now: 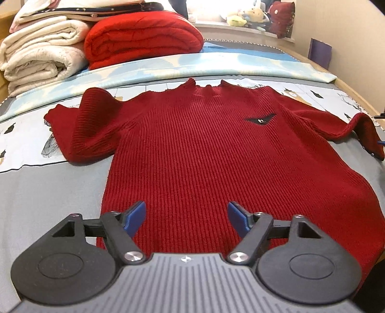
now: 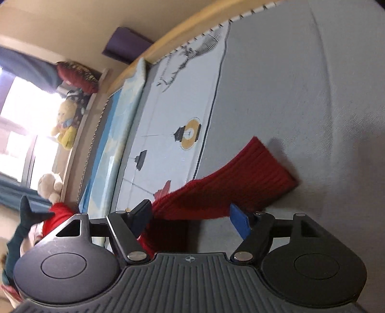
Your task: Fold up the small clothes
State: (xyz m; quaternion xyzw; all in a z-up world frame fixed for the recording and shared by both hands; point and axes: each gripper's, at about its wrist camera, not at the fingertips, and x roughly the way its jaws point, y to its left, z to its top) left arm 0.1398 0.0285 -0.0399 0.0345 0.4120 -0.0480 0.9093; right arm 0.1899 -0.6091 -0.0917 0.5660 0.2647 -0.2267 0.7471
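Left wrist: spread left gripper (image 1: pixel 186 214) apparently above sweater (image 1: pixel 204 149).

We are in a home bedroom: a bed (image 1: pixel 60 183) with a printed sheet fills the frame, folded quilts (image 1: pixel 43 53) and a red blanket (image 1: pixel 144 41) stacked upper left, plush toys (image 1: pixel 245 15) on the windowsill upper right.

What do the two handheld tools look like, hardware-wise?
Both match. The left tool and right tool have a grey ribbed body with a small crosshair mark, black round-lobed housings, black linkage arms with silver pivot screws, and blue finger pads. No cables or sleeves visible.
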